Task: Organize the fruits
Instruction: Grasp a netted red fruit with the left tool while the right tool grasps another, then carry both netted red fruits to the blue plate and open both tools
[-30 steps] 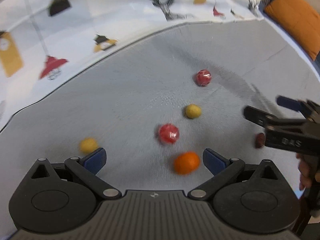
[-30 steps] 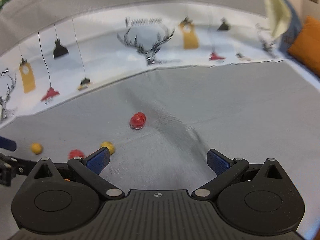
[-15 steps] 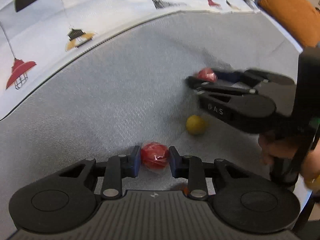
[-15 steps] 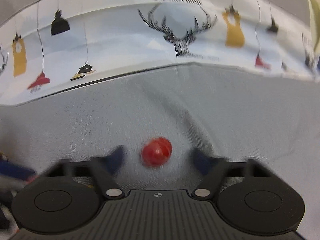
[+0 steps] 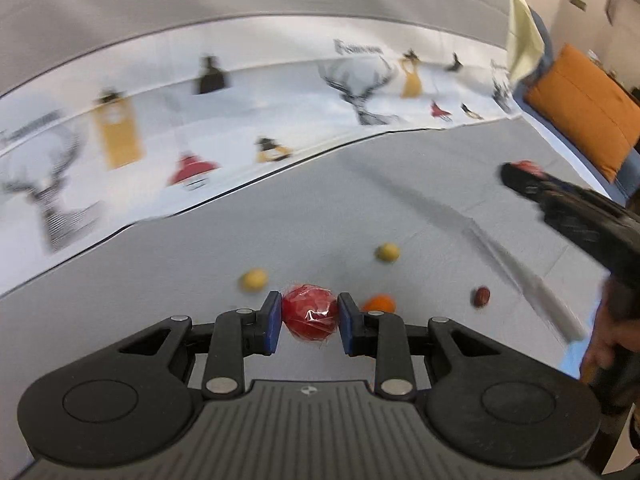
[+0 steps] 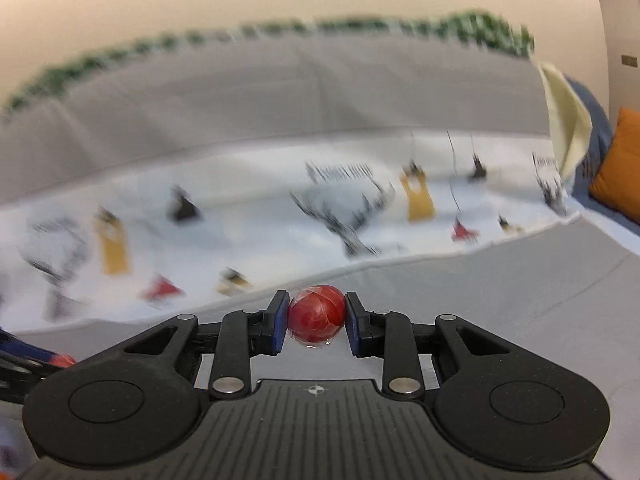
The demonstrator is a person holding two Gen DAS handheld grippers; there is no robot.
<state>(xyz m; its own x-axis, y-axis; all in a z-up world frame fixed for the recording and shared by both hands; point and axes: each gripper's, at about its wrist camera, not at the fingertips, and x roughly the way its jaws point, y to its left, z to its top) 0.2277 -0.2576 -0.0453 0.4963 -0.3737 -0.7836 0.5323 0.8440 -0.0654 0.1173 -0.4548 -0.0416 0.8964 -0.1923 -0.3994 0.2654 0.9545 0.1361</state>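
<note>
My left gripper [image 5: 309, 322] is shut on a red plastic-wrapped fruit [image 5: 309, 312] and holds it above the grey cloth. My right gripper [image 6: 317, 322] is shut on a second red wrapped fruit [image 6: 317, 317], also lifted; it shows at the right of the left wrist view [image 5: 524, 176]. On the cloth lie two yellow fruits [image 5: 253, 279] [image 5: 387, 252], an orange fruit [image 5: 379, 303] partly hidden behind my left finger, and a small dark red fruit [image 5: 481, 296].
A grey cloth [image 5: 360, 208] covers the surface. Behind it lies a white cloth printed with deer and lamps [image 5: 240, 120]. An orange cushion [image 5: 580, 112] sits at the far right. A hand [image 5: 612, 344] holds the right gripper's handle.
Both grippers have closed on a red fruit each and lifted it off the cloth. The views have tilted up toward the backrest.
</note>
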